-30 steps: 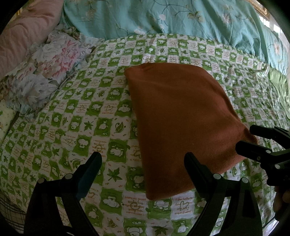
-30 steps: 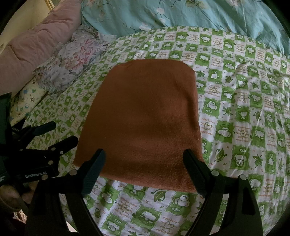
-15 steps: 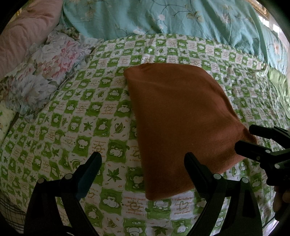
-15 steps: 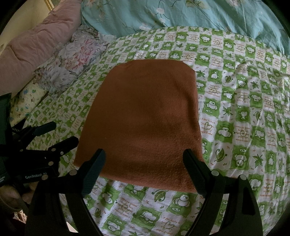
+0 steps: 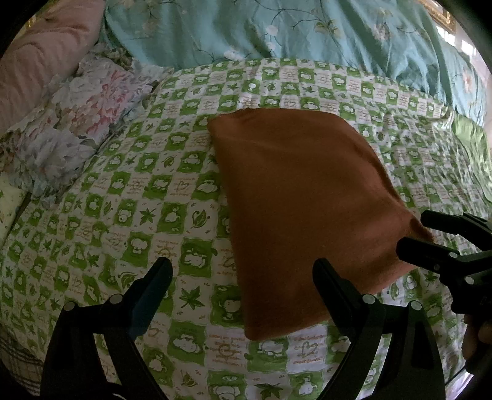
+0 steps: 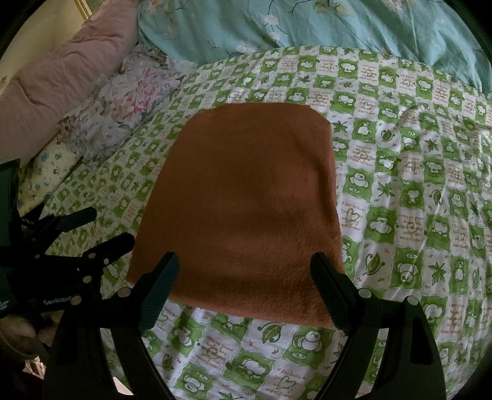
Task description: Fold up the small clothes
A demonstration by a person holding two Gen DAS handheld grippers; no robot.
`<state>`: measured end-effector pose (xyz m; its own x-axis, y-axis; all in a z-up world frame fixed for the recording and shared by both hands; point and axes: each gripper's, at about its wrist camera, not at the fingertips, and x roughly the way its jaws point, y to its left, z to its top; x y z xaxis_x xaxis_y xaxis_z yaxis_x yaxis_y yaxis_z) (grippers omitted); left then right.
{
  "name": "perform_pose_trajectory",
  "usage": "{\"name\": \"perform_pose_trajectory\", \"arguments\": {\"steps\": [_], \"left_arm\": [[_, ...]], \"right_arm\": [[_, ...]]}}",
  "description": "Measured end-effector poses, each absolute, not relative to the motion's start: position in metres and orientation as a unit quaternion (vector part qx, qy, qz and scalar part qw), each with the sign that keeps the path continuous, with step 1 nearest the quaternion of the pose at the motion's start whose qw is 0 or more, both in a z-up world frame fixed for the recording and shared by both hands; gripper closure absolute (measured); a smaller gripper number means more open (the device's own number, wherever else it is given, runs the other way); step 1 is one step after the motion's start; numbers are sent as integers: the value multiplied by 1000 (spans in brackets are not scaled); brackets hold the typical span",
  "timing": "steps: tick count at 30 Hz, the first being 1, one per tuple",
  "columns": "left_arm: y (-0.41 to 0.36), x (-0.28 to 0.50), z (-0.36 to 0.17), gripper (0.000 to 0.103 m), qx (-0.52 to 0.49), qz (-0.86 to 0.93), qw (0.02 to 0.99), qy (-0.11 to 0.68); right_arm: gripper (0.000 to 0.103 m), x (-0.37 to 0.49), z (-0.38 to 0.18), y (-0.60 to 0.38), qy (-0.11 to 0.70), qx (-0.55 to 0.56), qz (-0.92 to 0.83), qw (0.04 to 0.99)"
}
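Both hand-held grippers were above the near edge of the bed, and each one had its jaws spread wide with nothing between them. The left hand-held gripper (image 5: 240,274) was over the green and white checked sheet (image 5: 138,215), and its right finger (image 5: 335,292) stood in front of the near left part of the brown cloth (image 5: 304,200). The right hand-held gripper (image 6: 244,269) was directly over the near edge of this cloth, with one finger at each side of it. The brown cloth lay flat and folded on the sheet, about in the middle of the bed, its long sides running toward the far edge. A turquoise flowered duvet (image 6: 307,24) lay along the far edge. A flowered fabric (image 5: 77,123) and a pink quilt (image 6: 61,92) were at the far left corner.
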<state>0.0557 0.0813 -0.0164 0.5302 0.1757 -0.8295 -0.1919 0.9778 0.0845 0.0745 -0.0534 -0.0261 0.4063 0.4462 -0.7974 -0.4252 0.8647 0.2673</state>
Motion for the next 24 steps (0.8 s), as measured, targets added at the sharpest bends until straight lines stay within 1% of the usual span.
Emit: {"name": "perform_pose_trajectory", "arguments": {"steps": [24], "left_arm": [[82,60,-13,10,-5,98,877,471]], "right_arm": [[16,77,-20,-53,477,17,257,840]]}}
